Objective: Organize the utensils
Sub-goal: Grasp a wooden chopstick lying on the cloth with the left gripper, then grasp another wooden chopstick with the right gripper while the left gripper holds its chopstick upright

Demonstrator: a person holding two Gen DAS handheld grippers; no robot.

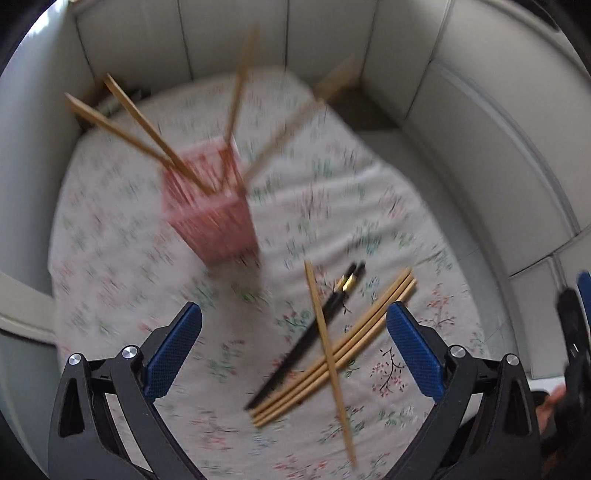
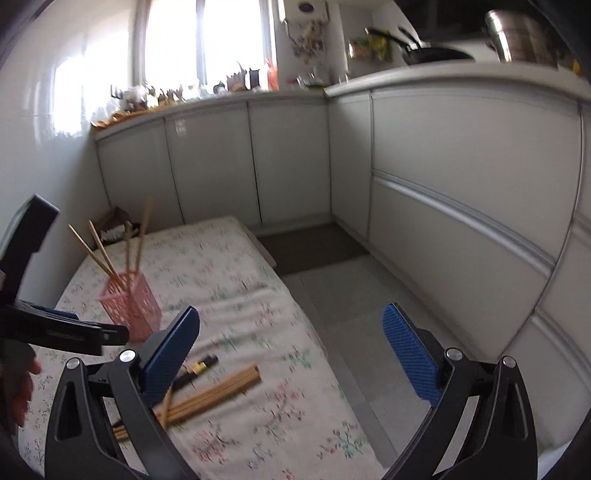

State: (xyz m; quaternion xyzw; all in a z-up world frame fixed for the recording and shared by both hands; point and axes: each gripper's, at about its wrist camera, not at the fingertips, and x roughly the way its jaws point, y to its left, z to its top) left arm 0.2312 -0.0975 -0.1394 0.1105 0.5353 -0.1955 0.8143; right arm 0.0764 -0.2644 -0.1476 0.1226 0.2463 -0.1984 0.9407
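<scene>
A pink slotted holder stands upright on a floral cloth, with several wooden chopsticks sticking out of it. Loose wooden chopsticks and a black pair lie crossed in a pile nearer me. My left gripper hangs open above the cloth, the pile under its right half, nothing between its pads. In the right wrist view the holder is at left and the pile lies by the left finger. My right gripper is open and empty, to the pile's right.
The cloth covers a low surface ringed by white cabinet doors, with grey floor to the right. A counter above holds a pot, a pan and clutter. A hand grips the left tool at the left edge.
</scene>
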